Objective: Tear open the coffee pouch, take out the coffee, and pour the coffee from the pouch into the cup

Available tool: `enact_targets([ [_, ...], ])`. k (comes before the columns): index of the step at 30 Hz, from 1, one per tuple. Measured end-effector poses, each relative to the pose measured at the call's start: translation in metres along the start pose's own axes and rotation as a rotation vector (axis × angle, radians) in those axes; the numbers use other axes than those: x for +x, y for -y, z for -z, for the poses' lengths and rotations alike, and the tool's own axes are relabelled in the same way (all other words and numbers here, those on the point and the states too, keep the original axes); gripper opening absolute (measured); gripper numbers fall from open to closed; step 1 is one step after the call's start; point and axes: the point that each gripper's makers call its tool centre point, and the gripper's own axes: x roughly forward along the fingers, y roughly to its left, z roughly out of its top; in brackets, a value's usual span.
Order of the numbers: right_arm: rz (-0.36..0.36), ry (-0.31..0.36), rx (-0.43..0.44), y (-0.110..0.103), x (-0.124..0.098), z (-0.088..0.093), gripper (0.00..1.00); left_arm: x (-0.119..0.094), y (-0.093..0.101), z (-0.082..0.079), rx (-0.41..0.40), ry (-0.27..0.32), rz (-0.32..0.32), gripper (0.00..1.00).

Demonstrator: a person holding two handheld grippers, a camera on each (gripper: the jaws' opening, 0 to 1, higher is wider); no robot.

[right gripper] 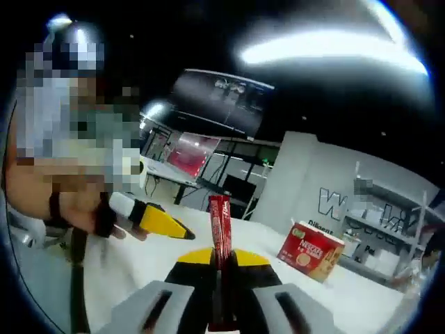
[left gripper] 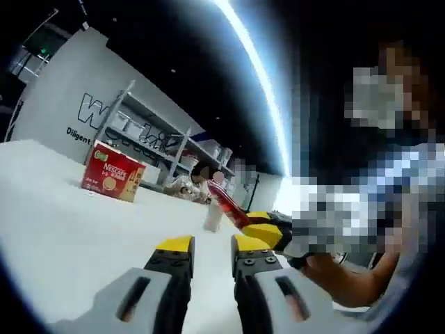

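Observation:
A red coffee stick pouch (right gripper: pixel 220 216) stands upright between the jaws of my right gripper (right gripper: pixel 221 261), which is shut on its lower part. In the left gripper view the same pouch (left gripper: pixel 226 198) leans up to the left out of the right gripper (left gripper: pixel 252 221), which comes in from the right. My left gripper (left gripper: pixel 212 247) is open, with nothing between its yellow-tipped jaws, just short of the pouch. A small pale cup (left gripper: pixel 213 217), blurred, stands on the white table (left gripper: pixel 69 229) right behind the pouch. In the right gripper view a hand holds the left gripper (right gripper: pixel 163 223) at the left.
A red Nescafe box (left gripper: pixel 112 172) sits farther back on the table, and in the right gripper view this box (right gripper: pixel 311 252) is at the right. Metal shelving (left gripper: pixel 139 125) lines the grey wall behind. People (left gripper: pixel 191 182) sit beyond the table's far edge.

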Motion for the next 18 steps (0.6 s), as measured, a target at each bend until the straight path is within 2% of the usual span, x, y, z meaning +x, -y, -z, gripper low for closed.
enact_targets([
  [2,0.000,0.065,-0.031,-0.005,-0.004,-0.012,0.10,0.000,0.010,-0.009,-0.020,0.031,0.035,0.24],
  [5,0.012,0.059,-0.050,-0.011,-0.010,-0.016,0.10,0.000,0.027,-0.022,-0.079,0.069,0.097,0.23],
  [7,0.009,0.068,-0.049,-0.014,-0.009,-0.016,0.10,0.001,0.031,-0.025,-0.080,0.074,0.104,0.23],
  [11,0.002,0.080,-0.035,-0.024,-0.010,-0.022,0.10,0.004,0.035,-0.025,-0.077,0.075,0.111,0.22],
  [18,0.020,0.056,-0.099,-0.030,-0.011,-0.022,0.10,0.006,0.035,-0.021,-0.111,0.054,0.104,0.16],
])
